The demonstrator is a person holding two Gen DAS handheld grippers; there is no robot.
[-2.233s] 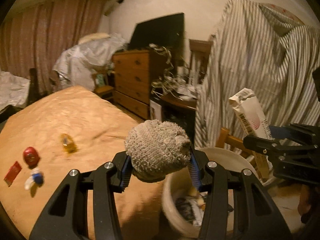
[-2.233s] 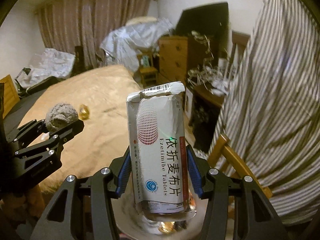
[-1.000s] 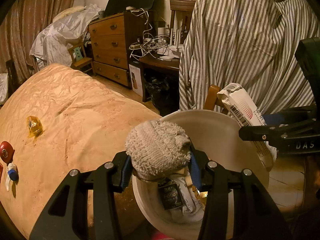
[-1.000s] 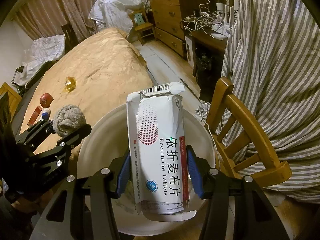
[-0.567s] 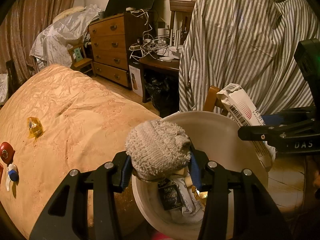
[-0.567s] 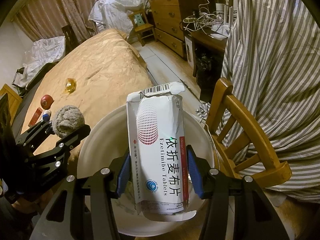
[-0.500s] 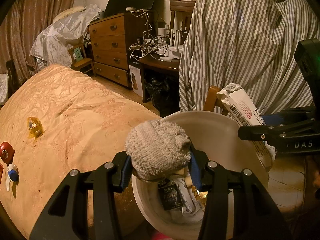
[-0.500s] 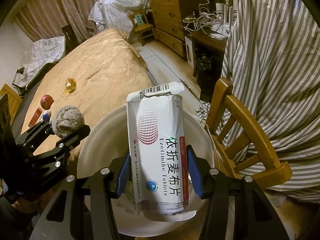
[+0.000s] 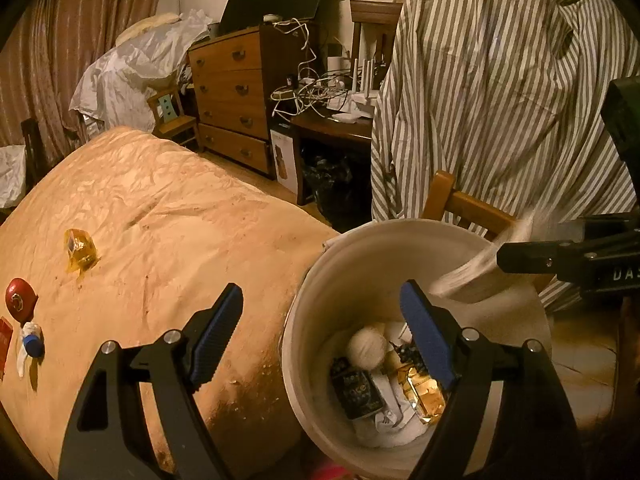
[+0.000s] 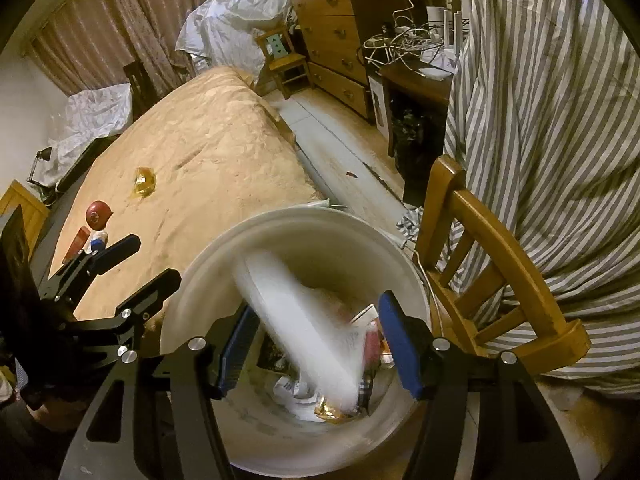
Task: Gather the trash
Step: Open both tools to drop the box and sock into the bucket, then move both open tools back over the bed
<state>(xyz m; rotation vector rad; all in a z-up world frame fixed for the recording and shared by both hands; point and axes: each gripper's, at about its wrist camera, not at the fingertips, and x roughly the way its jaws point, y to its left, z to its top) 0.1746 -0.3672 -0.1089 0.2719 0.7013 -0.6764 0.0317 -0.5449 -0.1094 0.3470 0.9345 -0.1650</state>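
1. Left wrist view: the left tongs (image 9: 320, 328) are opening with nothing between them, poised over the white bin (image 9: 308, 280) so released trash falls inside. A pale rolled ball (image 9: 367, 347) lies among wrappers in the bin. More trash waits far left on the bed (image 9: 160, 220): a yellow wrapper (image 9: 80, 250) and a red round item (image 9: 20, 303).
2. Right wrist view: the right tongs (image 10: 318, 340) are opening over the same bin; the white box (image 10: 304, 332), a blur, drops free between them. Only this view shows the box mid-fall; only the left view shows the ball already landed.
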